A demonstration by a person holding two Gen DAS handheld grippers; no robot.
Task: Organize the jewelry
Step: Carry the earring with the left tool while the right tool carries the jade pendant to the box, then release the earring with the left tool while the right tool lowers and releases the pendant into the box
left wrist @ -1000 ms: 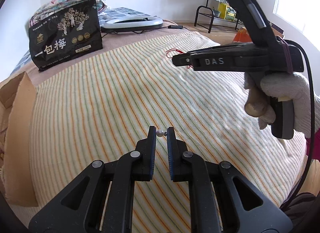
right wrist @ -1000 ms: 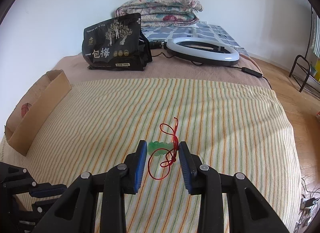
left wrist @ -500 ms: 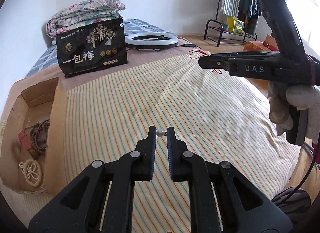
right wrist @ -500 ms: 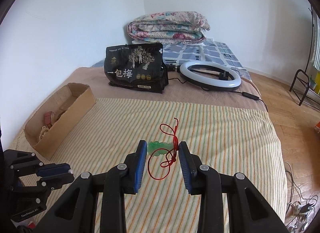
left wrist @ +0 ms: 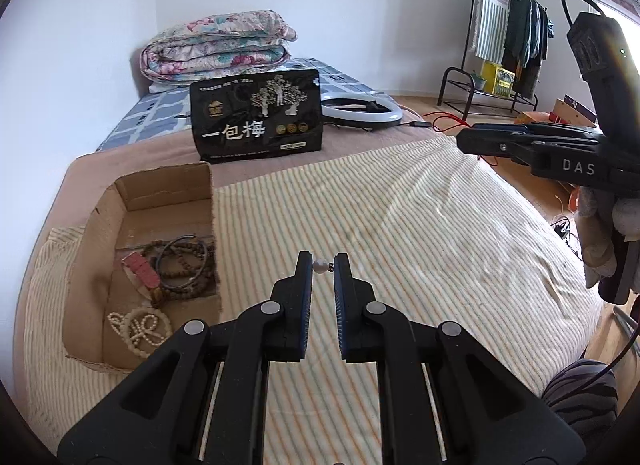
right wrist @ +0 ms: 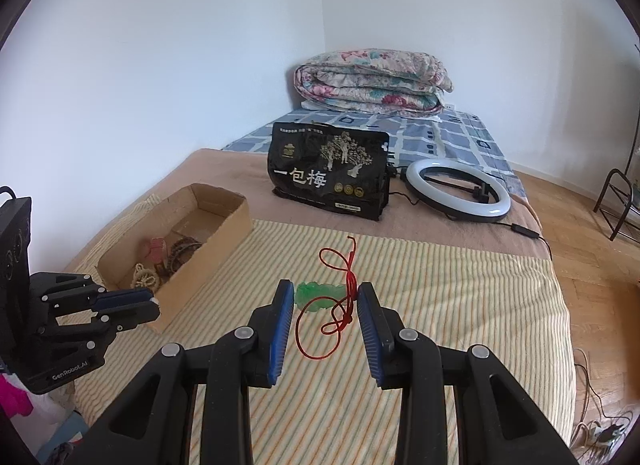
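An open cardboard box (left wrist: pixel 168 193) on the bed's striped cotton cover (left wrist: pixel 400 225) holds wooden bead bracelets (left wrist: pixel 188 261) and a pearl strand (left wrist: pixel 140 327). The left gripper (left wrist: pixel 323 267) pinches a small pearl earring (left wrist: pixel 319 265); the right gripper's (right wrist: pixel 325 297) jaws clamp a green jade pendant (right wrist: pixel 318 296) on red cord.

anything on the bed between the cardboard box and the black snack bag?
Nothing: just bare brown blanket between the cardboard box and black snack bag, clearest in the right wrist view.

One cardboard box (left wrist: pixel 168 189), one black bag (left wrist: pixel 256 117), one ring light (right wrist: pixel 458 195), perhaps four jewelry pieces boxed.
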